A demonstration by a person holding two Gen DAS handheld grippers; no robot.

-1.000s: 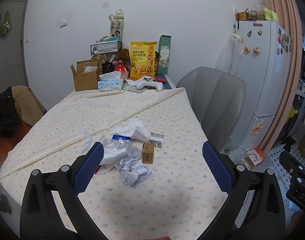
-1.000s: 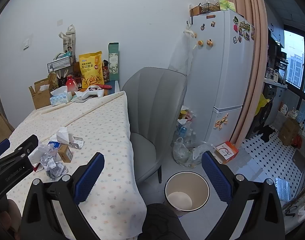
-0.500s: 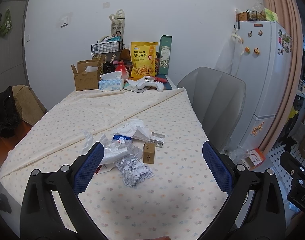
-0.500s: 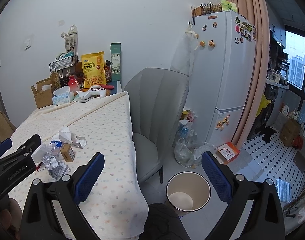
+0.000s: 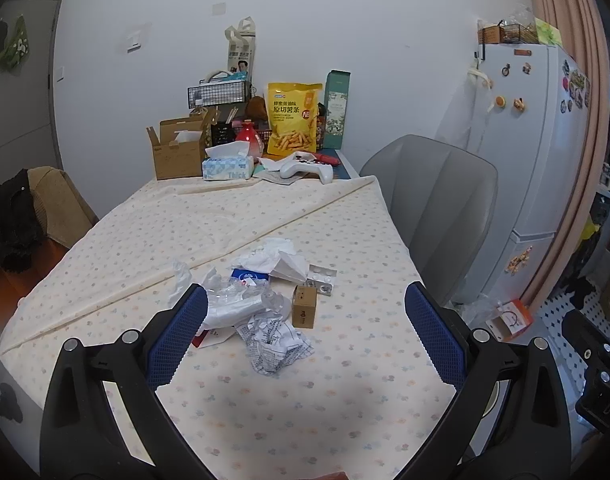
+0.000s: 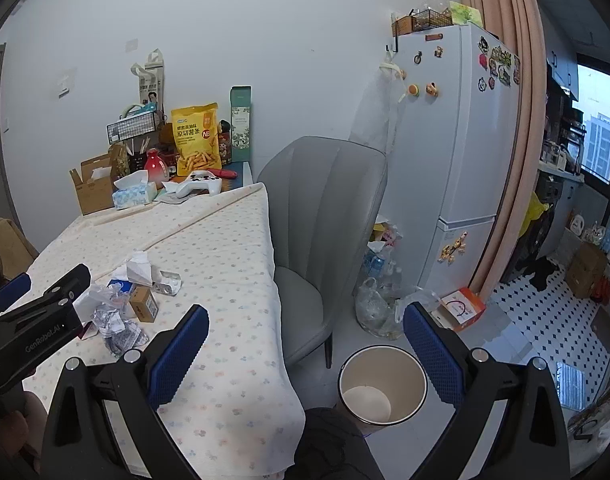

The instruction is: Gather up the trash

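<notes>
A pile of trash lies on the table's near half: crumpled printed paper (image 5: 273, 342), clear plastic wrap (image 5: 241, 304), a small brown carton (image 5: 305, 306), white tissue (image 5: 279, 258), a blister pack (image 5: 321, 276). My left gripper (image 5: 305, 332) is open and empty, hovering just short of the pile. The pile also shows in the right wrist view (image 6: 125, 300). My right gripper (image 6: 305, 356) is open and empty, off the table's right edge above the floor. A round empty bin (image 6: 383, 388) stands on the floor below it.
The table (image 5: 265, 408) has a floral cloth. At its far end stand a cardboard box (image 5: 177, 152), tissue box (image 5: 227, 168), game controller (image 5: 305, 168) and yellow snack bag (image 5: 293, 118). A grey chair (image 6: 325, 208) and a fridge (image 6: 457, 152) are to the right.
Both grippers have drifted slightly; the left view has edged a little nearer the pile. Both stay open and empty.
</notes>
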